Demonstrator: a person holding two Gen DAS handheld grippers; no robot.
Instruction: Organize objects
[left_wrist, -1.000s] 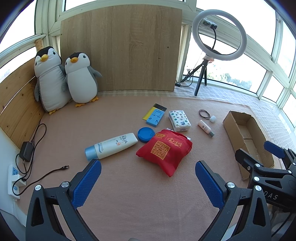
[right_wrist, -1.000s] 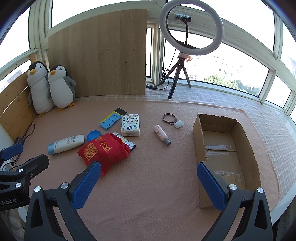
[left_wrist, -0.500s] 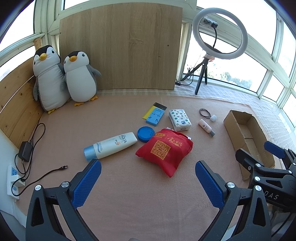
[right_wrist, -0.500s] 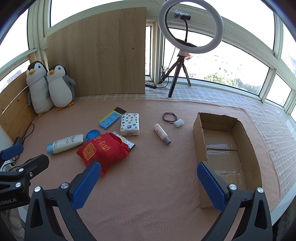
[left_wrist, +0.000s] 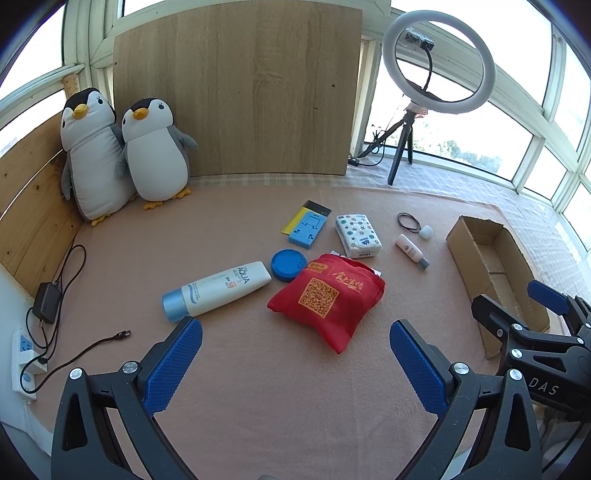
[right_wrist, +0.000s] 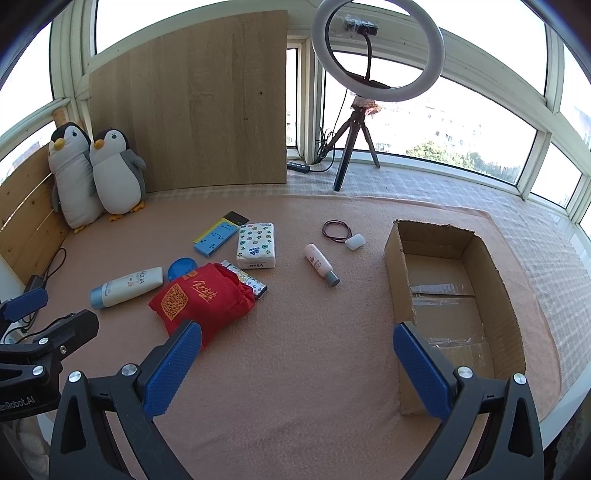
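Lying soft and slumped mid-mat beside the tube (left_wrist: 218, 291), well apart from the box (right_wrist: 454, 295), likely crushing lightly under a pinch across its bunched edge: red bag (left_wrist: 327, 295), both grippers (left_wrist: 295, 354) (right_wrist: 297, 354) hovering wide, gripping nothing.

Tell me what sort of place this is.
Probably an enclosed home balcony or sunroom set up for filming: wraparound windows, a ring light on a tripod, and two penguin plushies against wood panels.
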